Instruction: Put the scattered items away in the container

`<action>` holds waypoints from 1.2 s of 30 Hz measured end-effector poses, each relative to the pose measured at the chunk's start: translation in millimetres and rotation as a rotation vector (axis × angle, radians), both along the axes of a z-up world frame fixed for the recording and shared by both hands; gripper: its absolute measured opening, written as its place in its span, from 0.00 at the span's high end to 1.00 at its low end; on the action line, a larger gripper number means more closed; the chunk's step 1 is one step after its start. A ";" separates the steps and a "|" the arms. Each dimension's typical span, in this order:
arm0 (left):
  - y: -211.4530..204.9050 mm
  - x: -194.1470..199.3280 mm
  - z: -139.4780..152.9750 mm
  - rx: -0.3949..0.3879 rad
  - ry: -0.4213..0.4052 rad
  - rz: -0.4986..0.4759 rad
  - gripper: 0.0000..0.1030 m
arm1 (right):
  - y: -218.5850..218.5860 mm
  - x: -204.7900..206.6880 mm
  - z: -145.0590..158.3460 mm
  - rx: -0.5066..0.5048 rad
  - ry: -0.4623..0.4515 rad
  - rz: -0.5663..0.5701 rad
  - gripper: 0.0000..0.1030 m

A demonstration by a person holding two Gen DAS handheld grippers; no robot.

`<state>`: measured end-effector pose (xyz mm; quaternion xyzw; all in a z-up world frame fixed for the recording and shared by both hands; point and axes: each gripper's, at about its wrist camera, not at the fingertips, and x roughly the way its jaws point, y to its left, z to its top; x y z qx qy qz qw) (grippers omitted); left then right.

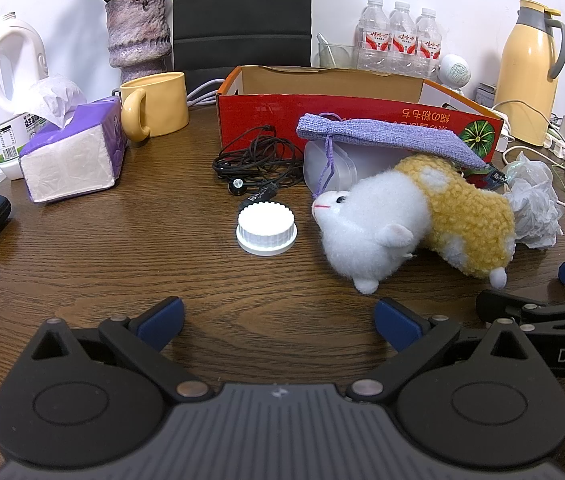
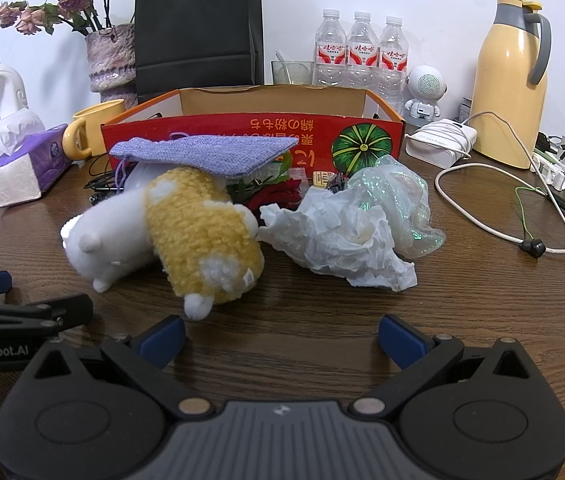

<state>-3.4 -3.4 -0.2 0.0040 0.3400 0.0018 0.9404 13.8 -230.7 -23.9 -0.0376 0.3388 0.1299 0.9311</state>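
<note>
Both grippers, left gripper (image 1: 278, 320) and right gripper (image 2: 282, 338), are held spread wide and empty, tilted down over bare brown table (image 1: 122, 264). At twelve o'clock the red box (image 1: 362, 114) is seen; the plush hamster (image 2: 170, 232), crumpled paper (image 2: 334, 240) and white cap (image 1: 266, 230) lie scattered before it.

On the counter (image 1: 122, 264) the box (image 1: 322, 116) lies far, with the plush (image 1: 414, 220) before it, nearer me. A pouch (image 1: 386, 138) rests above the plush, leaning on the box. The cap (image 1: 266, 230) and earphones (image 1: 254, 164) lie left of the plush, crumpled paper (image 2: 338, 240) right. My grippers sit nearest.
</note>
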 end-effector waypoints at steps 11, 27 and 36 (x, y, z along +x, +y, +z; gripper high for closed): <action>-0.6 -0.6 0.0 0.000 0.000 0.000 0.00 | 1.2 1.1 -0.7 -0.002 0.000 0.005 0.00; 9.8 -8.6 5.3 -0.037 -0.024 -0.020 0.00 | -2.1 -12.1 7.0 -0.054 -0.010 0.070 0.06; 44.5 -8.3 20.9 -0.099 -0.089 0.059 0.00 | 13.9 -9.6 39.9 -0.080 -0.144 0.139 0.08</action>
